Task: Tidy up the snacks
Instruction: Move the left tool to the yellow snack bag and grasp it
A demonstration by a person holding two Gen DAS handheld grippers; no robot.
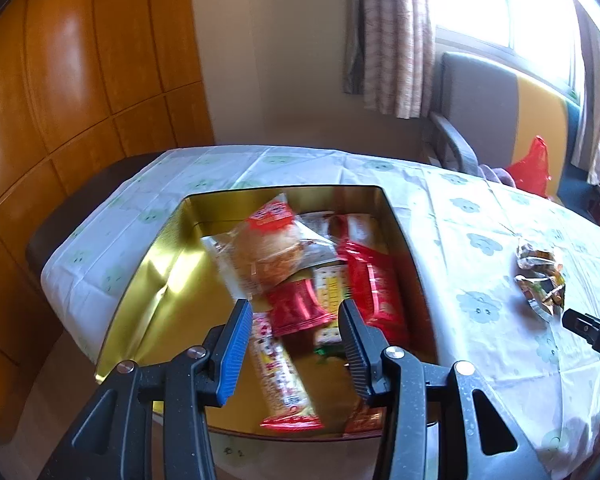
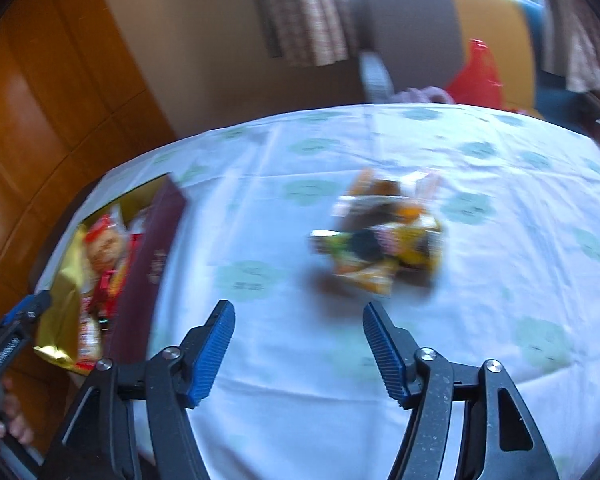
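Observation:
A gold-lined tin box [image 1: 168,264] sits on the table's left part and holds several snacks: a wrapped bun [image 1: 268,252], red packets [image 1: 374,284] and a long wafer pack [image 1: 280,376]. My left gripper [image 1: 294,320] is open and empty above the box. Two small foil snack packs [image 1: 540,276] lie on the cloth to the right. In the right wrist view they are a blurred pile [image 2: 384,236] ahead of my right gripper [image 2: 298,320], which is open and empty above the cloth. The box [image 2: 140,264] shows at the left there.
A white tablecloth with green cloud prints [image 1: 460,240] covers the table. A grey and yellow chair [image 1: 500,112] with a red bag [image 1: 534,168] stands behind it. Wooden panelling [image 1: 60,100] is at the left. The right gripper's tip [image 1: 588,328] shows at the right edge.

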